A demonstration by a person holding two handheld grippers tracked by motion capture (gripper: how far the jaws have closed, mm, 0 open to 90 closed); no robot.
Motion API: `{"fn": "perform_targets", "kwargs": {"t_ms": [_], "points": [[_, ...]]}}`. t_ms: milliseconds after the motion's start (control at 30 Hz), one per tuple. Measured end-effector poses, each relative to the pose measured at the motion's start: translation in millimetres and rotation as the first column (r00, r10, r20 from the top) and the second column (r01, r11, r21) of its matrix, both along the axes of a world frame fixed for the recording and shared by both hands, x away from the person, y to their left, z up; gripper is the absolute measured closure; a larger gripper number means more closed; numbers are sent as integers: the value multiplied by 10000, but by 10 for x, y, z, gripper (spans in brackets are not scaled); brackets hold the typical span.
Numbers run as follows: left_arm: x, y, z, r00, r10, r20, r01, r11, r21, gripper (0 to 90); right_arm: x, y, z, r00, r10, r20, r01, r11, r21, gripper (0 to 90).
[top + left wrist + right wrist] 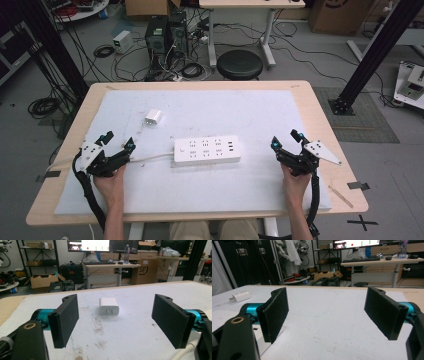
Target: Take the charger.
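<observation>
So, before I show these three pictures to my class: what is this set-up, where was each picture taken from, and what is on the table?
A person sits at a table covered by a white mat, holding a hand-held two-jaw tool in each hand: the left gripper and the right gripper. One picture looks down from above. The other two come from cameras riding on each gripper, looking out between its black jaws. On the mat lie a white power strip in the middle and a small white charger plug farther back on the left. Both grippers are open and hold nothing.
</observation>
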State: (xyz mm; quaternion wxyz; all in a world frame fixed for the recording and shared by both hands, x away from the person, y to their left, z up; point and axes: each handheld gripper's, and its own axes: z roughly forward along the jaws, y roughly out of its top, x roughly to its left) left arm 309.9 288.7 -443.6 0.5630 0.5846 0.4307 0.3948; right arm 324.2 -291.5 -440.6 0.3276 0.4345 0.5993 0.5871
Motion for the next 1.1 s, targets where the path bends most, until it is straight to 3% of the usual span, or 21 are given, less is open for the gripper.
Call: {"fn": "perform_targets", "kwargs": {"t_ms": [133,167,300,433,667,767,867,1000,1033,1100], "points": [[2,0,-2,10000,-3,-35,3,10000,-22,217,2,17,1,9999,-52,-134,52,10000,-18,200],[19,16,-16,9994,-268,-240,253,9980,-582,218,14,36,3,9995,-131,-290,127,9998,-136,200],[24,9,-19,9986,-352,-386,330,9979,-551,218,10,49,6,9989,-16,-462,11,9999,-116,199],[26,5,-21,9981,-412,-452,387,9977,-555,225,1,53,7,9994,52,-328,-59,9998,-210,199],[48,-6,-41,9944,-417,-975,354,9973,-648,227,1,53,5,9994,19,-333,-25,9998,-183,199],[38,-8,-33,9957,-152,-914,107,9987,-489,227,11,59,5,9989,-232,-403,221,9994,-278,199],[46,-32,-34,9941,-322,-1033,287,9989,-360,227,24,62,5,9979,-205,-615,192,9996,-215,199],[48,-62,-32,9938,-466,-1008,449,9988,-187,267,19,70,8,9983,-92,-576,73,9994,-336,199],[43,-83,-30,9918,-527,-1163,543,9985,108,267,21,71,8,9983,-57,-572,37,9994,-343,199],[37,-109,-29,9884,-559,-1412,607,9977,302,267,21,72,8,9985,-34,-554,14,9994,-354,200]]}}
